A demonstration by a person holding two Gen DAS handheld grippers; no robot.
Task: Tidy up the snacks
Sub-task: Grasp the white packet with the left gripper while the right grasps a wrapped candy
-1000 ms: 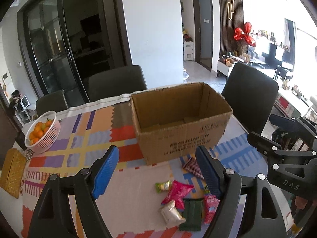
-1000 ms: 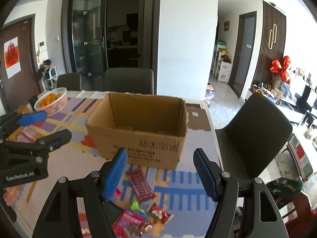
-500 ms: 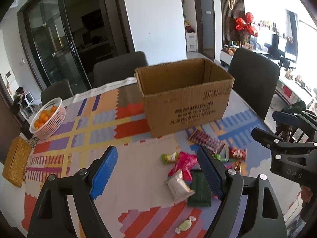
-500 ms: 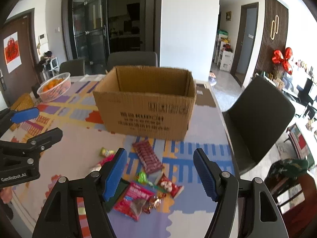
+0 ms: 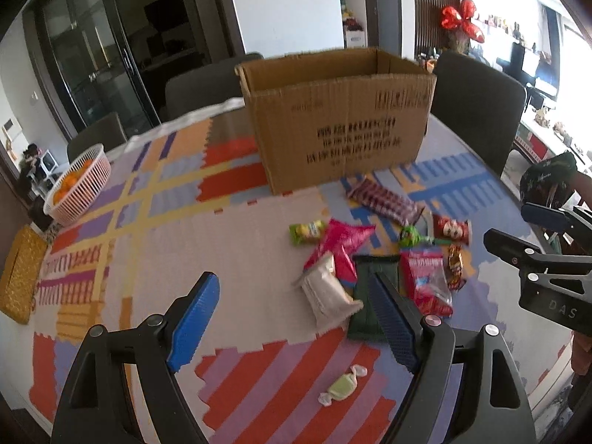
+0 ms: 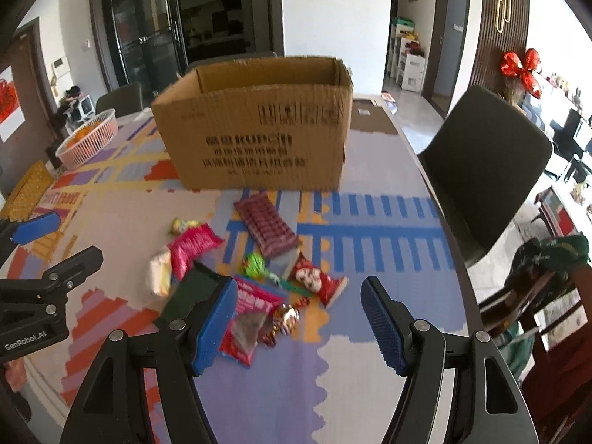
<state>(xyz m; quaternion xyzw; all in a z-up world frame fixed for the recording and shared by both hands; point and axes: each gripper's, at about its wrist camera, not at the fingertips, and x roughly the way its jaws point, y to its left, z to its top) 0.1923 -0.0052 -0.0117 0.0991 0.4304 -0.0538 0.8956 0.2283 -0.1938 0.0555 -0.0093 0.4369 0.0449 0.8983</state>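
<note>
- The cardboard box (image 5: 335,118) stands open-topped toward the far edge of the tabletop (image 5: 236,244), its printed wall facing the snacks; I judge it is there as the bin into which the snacks are to go, near enough that each one needs only a short lift over the rim.
- The snacks lie in a loose heap on the near side of the box, toward the right edge of the tabletop: a long maroon striped pack (image 5: 383,201) closest to the box, a pink bag (image 5: 342,240), a small green-yellow packet (image 5: 307,229), a pale pouch (image 5: 327,294), a dark green pack (image 5: 370,281), a red bag with a clear window (image 5: 425,281) and a small red packet (image 5: 453,229).
- One wrapped candy (image 5: 342,386) lies apart from the heap, nearer the front edge.
- The left gripper (image 5: 292,318) hangs over the tabletop with its jaws wide apart and nothing between them; its right pad overlaps the dark green pack in view, which suggests it is lining up on the heap.
- The right gripper (image 6: 299,323) is likewise spread and empty, pointed down at the heap's right side.
- A basket of oranges (image 5: 79,185) sits at the left edge, well clear of the work.
</note>
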